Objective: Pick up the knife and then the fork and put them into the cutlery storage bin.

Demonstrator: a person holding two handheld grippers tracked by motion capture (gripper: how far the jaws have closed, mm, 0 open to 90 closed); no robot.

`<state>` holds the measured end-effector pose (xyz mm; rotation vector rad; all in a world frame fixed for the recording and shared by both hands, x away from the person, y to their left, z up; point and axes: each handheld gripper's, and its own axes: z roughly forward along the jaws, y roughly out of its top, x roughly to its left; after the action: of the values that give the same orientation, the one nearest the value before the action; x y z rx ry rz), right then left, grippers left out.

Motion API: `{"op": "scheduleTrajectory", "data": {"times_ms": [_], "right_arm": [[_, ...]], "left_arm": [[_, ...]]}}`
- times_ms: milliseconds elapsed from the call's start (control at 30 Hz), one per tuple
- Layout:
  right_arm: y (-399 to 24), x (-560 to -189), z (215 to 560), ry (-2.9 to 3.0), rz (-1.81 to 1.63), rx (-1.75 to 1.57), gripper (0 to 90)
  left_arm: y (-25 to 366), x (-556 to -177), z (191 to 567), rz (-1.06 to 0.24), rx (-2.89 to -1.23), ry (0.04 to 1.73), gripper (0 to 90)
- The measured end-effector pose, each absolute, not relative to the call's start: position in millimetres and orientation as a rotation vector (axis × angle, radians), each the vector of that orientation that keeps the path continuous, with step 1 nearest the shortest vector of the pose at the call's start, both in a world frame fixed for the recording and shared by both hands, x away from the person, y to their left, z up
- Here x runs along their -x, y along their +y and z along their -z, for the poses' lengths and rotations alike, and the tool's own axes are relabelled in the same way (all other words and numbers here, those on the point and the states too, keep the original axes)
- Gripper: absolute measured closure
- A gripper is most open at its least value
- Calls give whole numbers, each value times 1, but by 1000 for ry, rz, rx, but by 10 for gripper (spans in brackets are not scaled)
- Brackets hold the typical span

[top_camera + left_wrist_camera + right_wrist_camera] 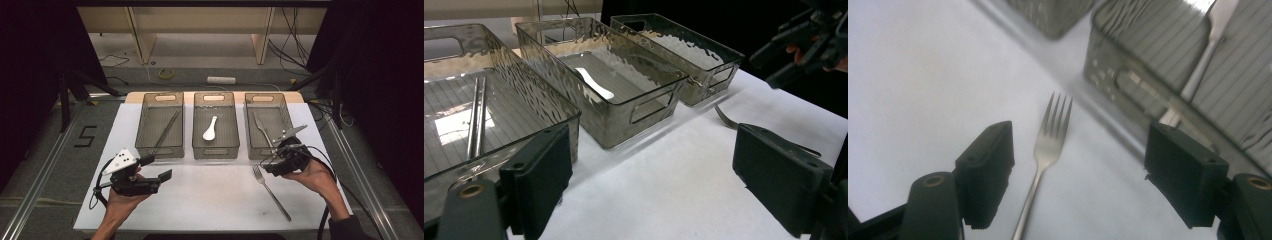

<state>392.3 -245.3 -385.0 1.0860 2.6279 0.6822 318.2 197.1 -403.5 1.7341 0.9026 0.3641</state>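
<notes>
A loose metal fork [272, 195] lies on the white table cover, tines toward the bins. My right gripper [266, 164] hovers over its tines, open. In the right gripper view the fork [1048, 145] lies between the spread jaws of that gripper [1083, 155], untouched. My left gripper [159, 167] is open at the front left, with nothing between its jaws [659, 170]. Three clear grey bins stand in a row: the left bin [155, 120] holds chopsticks [167, 131], the middle bin [225, 120] a white spoon [210, 130], the right bin [277, 117] another fork [262, 130].
The white cover [210, 195] has free room in front of the bins between my hands. The bins' front walls stand close ahead of both grippers. Floor, cables and table legs lie beyond the far edge.
</notes>
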Motion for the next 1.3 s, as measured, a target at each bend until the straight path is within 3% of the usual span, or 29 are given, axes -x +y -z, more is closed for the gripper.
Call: {"op": "scheduleTrajectory", "data": {"times_ms": [1300], "right_arm": [[-235,-371,447,2879,-311,-1015,555]], "left_arm": [[197,-317,403,-386,-1727,898,155]]}}
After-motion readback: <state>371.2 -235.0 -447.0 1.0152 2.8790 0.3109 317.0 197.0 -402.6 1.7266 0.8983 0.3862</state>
